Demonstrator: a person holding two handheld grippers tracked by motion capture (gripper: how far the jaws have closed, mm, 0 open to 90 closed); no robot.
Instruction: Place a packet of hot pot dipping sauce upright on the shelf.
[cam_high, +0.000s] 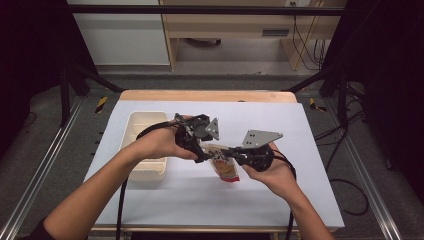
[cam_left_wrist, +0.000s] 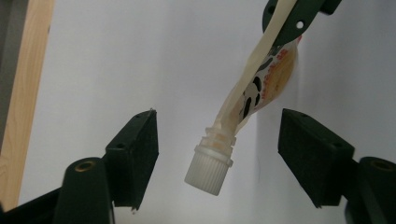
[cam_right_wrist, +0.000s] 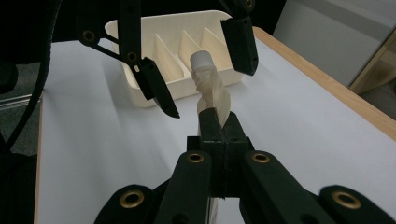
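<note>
Jaws of the right gripper (cam_right_wrist: 219, 128) pinch a twisted pouch (cam_left_wrist: 261, 84); the left gripper (cam_left_wrist: 219, 154) gapes around its white cap (cam_left_wrist: 208, 168), label partly hidden.

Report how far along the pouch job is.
Done: the right gripper is shut on the spouted pouch and holds it up. In hand: the open left gripper brackets its white cap, jaws not touching. Left, probably: gripping and unscrewing the cap. The divided tray sits beside them.

Cream divided tray (cam_high: 141, 131) on the white desk (cam_high: 280, 200), wooden desk edge (cam_high: 207, 95), black frame bars, cables (cam_high: 345, 172) on grey floor
</note>
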